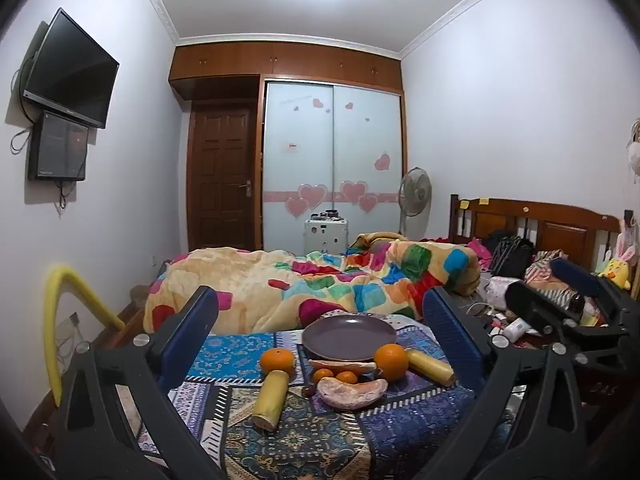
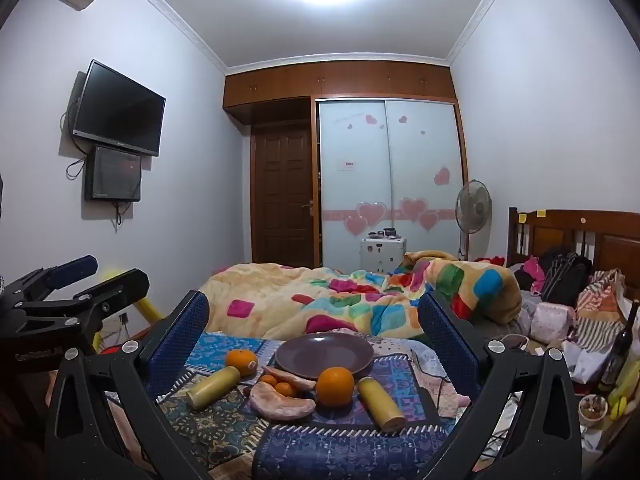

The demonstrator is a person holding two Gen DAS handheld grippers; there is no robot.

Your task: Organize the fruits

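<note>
Nearest the lens in both wrist views, left gripper (image 1: pixel 320 320) and right gripper (image 2: pixel 314 324) held level with blue fingers (image 1: pixel 192 332) spread wide, nothing between the pads. Beyond the fingertips, a patterned cloth (image 1: pixel 304 436) spread over the counter, carrying all the fruit. Closest on it, a pale pink peeled segment (image 1: pixel 352 394) lying curved side down, with two small tangerines (image 1: pixel 346 377) tucked just behind and a second pinkish strip (image 1: pixel 344 366) behind those, touching the plate's near edge. To the left, a yellow cylinder (image 1: pixel 271 400) lying lengthwise, its far end against an orange (image 1: pixel 277 361). To the right, a larger orange (image 1: pixel 391 361) just in front of the plate rim, and beside it another yellow cylinder (image 1: pixel 430 366) lying angled away to the right. Behind the fruit, a purple plate (image 1: pixel 348 334) sitting bare. Farther back, a bed with a rumpled multicoloured blanket (image 1: pixel 320 280) and a wooden headboard (image 1: pixel 540 224) at right, clutter of bags and clothes below it. Against the far wall, a standing fan (image 1: pixel 416 192), a sliding wardrobe (image 1: pixel 332 160) with pink heart stickers, a dark wooden door (image 1: pixel 222 176). On the left wall, two black screens (image 1: pixel 70 68) mounted one above the other.
</note>
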